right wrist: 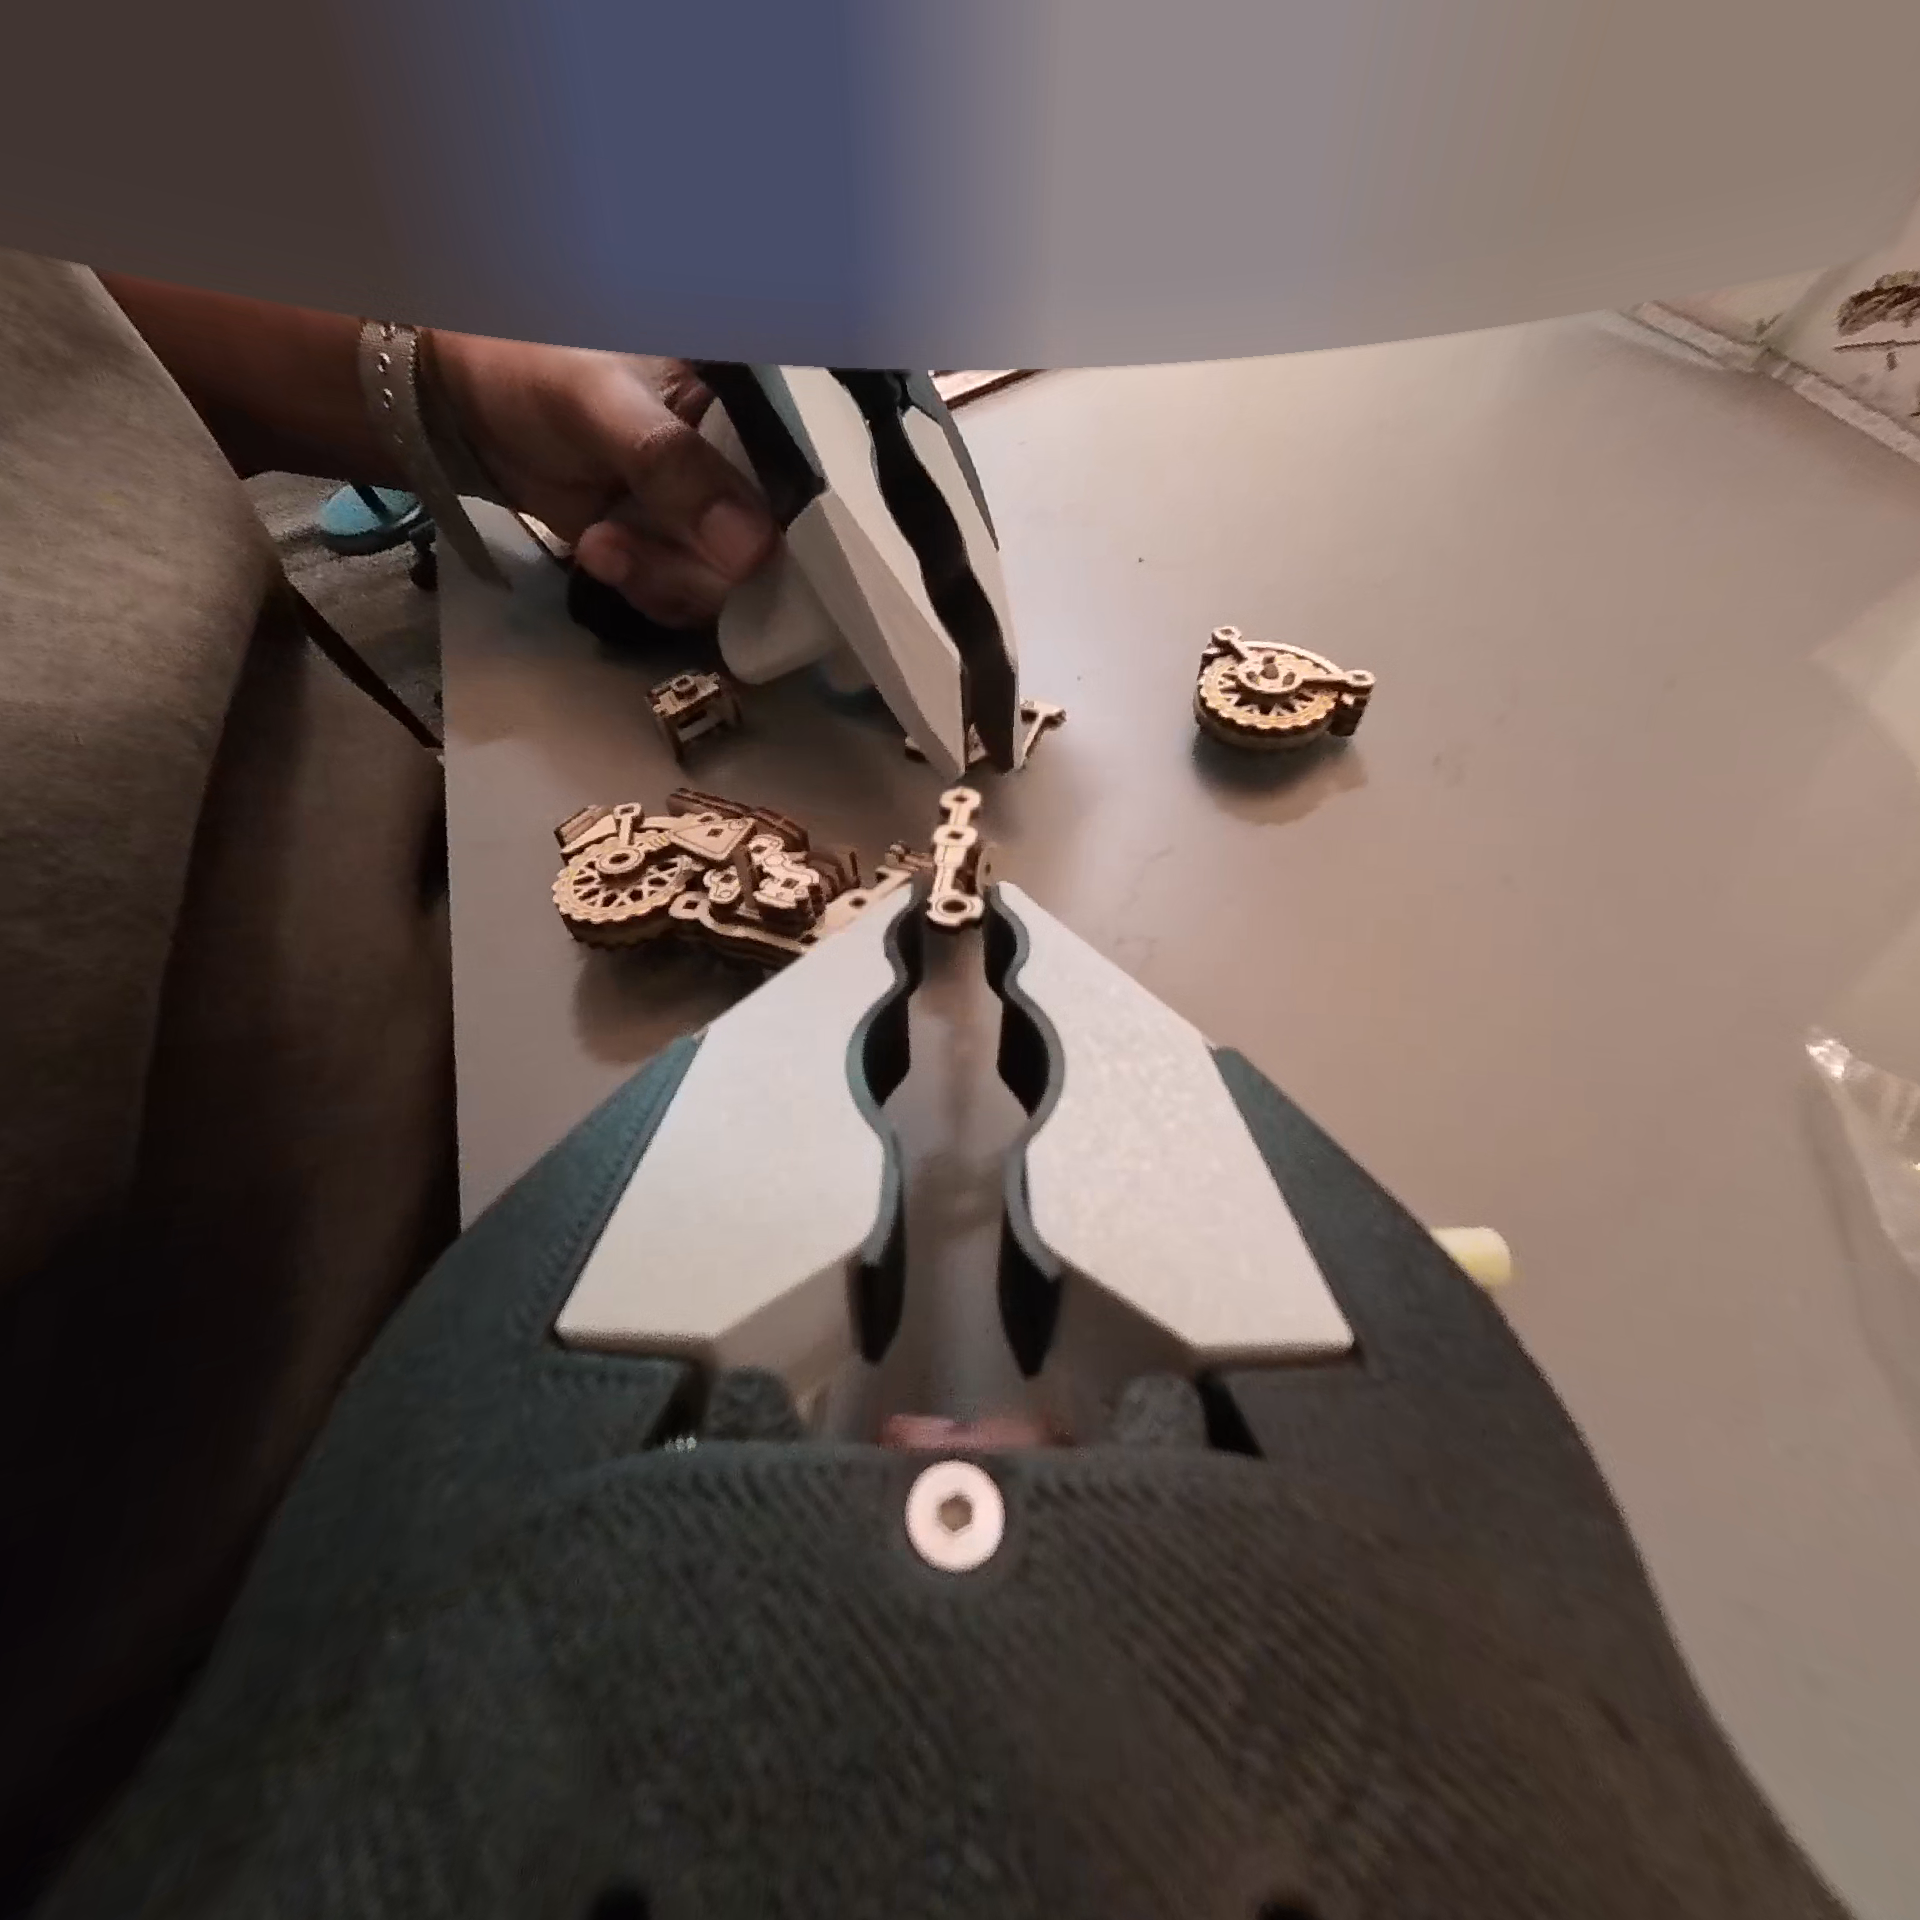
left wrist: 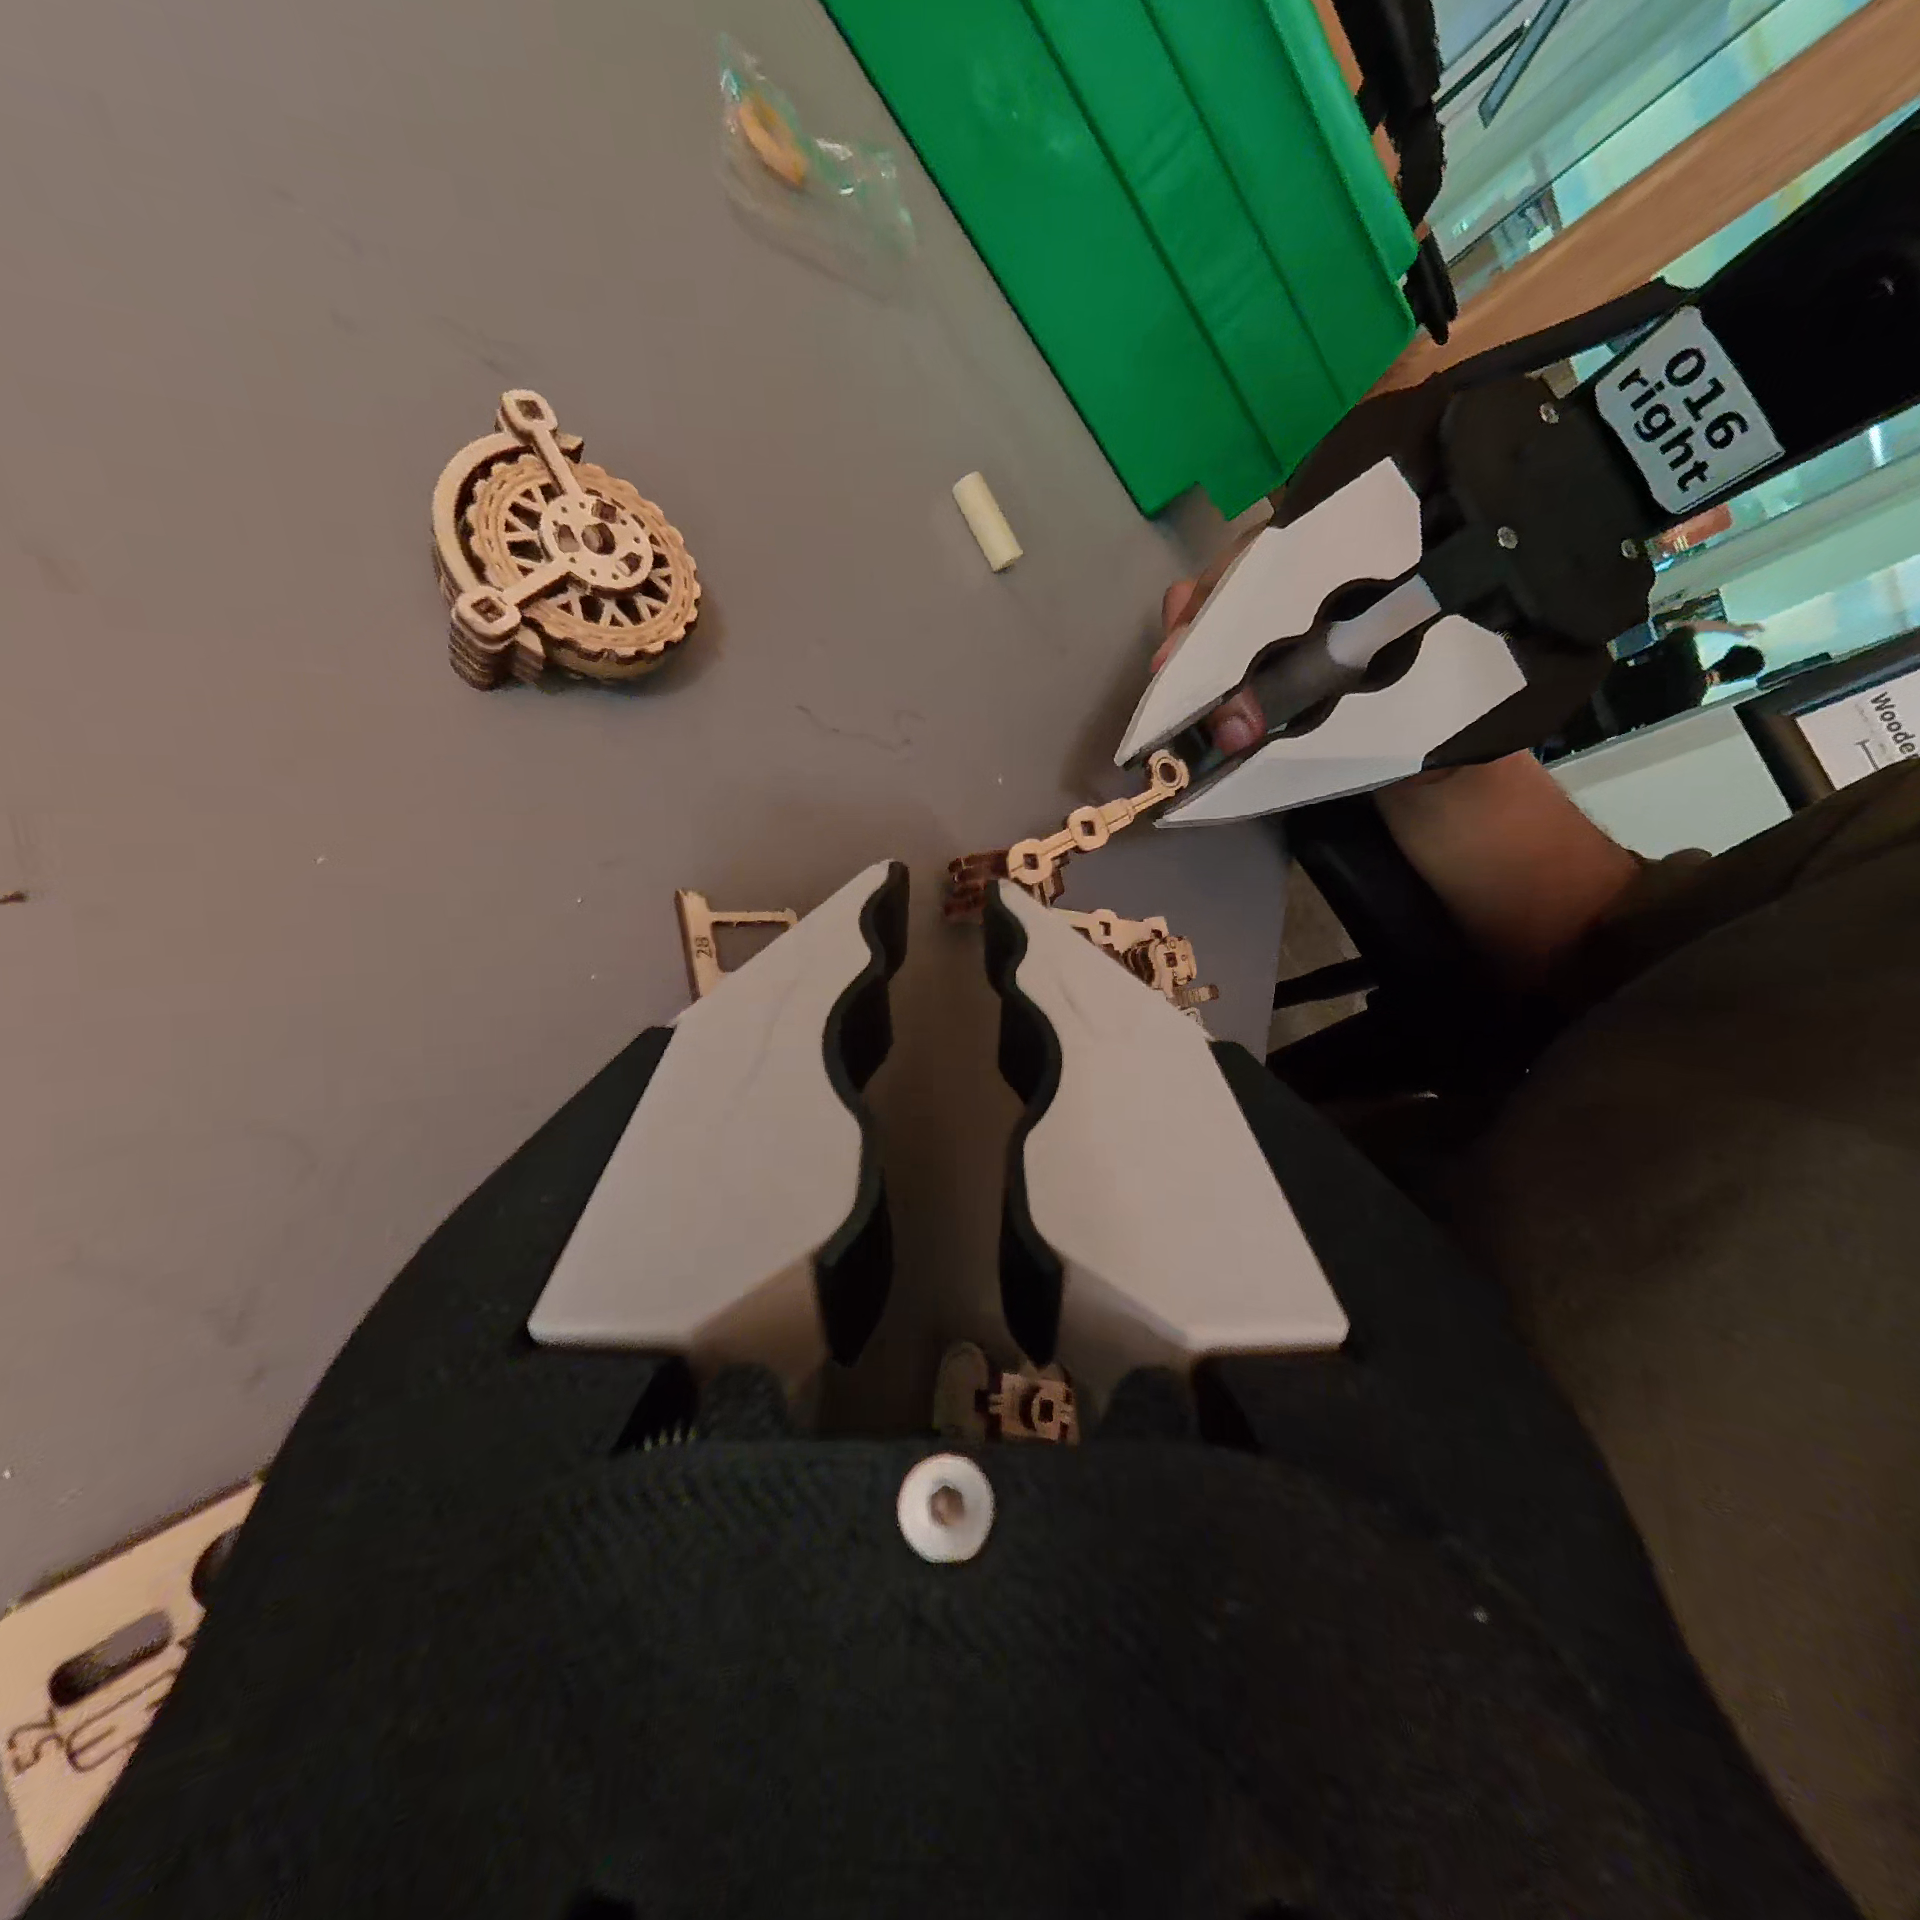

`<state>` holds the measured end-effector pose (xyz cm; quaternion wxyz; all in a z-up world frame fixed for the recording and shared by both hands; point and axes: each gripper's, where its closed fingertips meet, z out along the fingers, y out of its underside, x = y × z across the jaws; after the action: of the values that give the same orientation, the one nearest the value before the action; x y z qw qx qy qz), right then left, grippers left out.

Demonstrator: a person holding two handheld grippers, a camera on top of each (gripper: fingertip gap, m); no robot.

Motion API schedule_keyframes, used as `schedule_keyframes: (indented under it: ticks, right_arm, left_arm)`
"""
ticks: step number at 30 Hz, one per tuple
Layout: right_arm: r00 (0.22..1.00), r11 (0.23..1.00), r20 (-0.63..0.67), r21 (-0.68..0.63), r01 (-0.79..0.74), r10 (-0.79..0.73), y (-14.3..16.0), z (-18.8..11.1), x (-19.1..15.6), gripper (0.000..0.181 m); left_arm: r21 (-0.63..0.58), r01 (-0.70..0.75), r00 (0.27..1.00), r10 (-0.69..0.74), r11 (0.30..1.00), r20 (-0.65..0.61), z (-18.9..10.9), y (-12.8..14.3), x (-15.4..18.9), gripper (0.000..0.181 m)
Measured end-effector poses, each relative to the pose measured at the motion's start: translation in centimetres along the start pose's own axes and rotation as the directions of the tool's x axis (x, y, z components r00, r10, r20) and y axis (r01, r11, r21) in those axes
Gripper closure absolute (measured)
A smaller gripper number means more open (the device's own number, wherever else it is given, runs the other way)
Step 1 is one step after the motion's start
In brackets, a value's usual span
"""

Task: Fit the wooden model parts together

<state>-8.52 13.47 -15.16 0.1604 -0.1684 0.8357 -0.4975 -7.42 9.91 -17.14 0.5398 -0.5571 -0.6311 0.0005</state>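
A grey desk (left wrist: 260, 312) is seen from two gripper-mounted cameras. The right gripper (right wrist: 956, 902) is nearly closed, and a slim wooden link piece (right wrist: 956, 857) with round and square holes is pinched at one end between its fingertips; the piece's far end reaches over the front of a partly built wooden model (right wrist: 675, 883) with a spoked wheel, which lies flat on the desk near its edge. The left gripper (left wrist: 943, 894) is held with its jaws slightly apart and nothing is gripped in them; its tips hover just beside the same model, close to the link piece. A separate wooden wheel assembly (left wrist: 561, 545) with a fender lies well apart from the model on the desk. A small flat wooden part (left wrist: 717, 935) rests beside the left gripper's tip. A short pale cylinder (left wrist: 985, 520), a clear plastic bag (left wrist: 810, 166) and a green bin (left wrist: 1143, 208) are seen farther off.
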Motion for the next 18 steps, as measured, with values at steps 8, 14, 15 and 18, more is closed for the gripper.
schedule_keyframes:
  ticks: [8, 14, 15, 18]
  right_arm:
    - [1.0, 0.999, 0.01, -0.035, 0.007, -0.006, 0.51, 0.26, -0.24, 0.172]
    - [1.0, 0.999, 0.017, -0.052, 0.008, -0.007, 0.73, 0.42, -0.34, 0.172]
    - [1.0, 0.998, 0.017, -0.054, 0.008, -0.007, 0.75, 0.45, -0.35, 0.172]
    - [1.0, 0.998, 0.023, -0.062, 0.01, -0.008, 0.87, 0.51, -0.44, 0.172]
  left_arm:
    - [-0.025, -0.005, 1.0, 0.005, 1.0, 0.003, 0.33, 0.31, 0.03, 0.171]
    - [-0.024, -0.003, 1.0, 0.003, 1.0, 0.002, 0.32, 0.29, 0.03, 0.171]
    - [-0.024, -0.001, 1.0, 0.001, 1.0, 0.001, 0.32, 0.28, 0.02, 0.171]
    - [-0.024, -0.002, 1.0, 0.002, 1.0, 0.001, 0.32, 0.29, 0.04, 0.171]
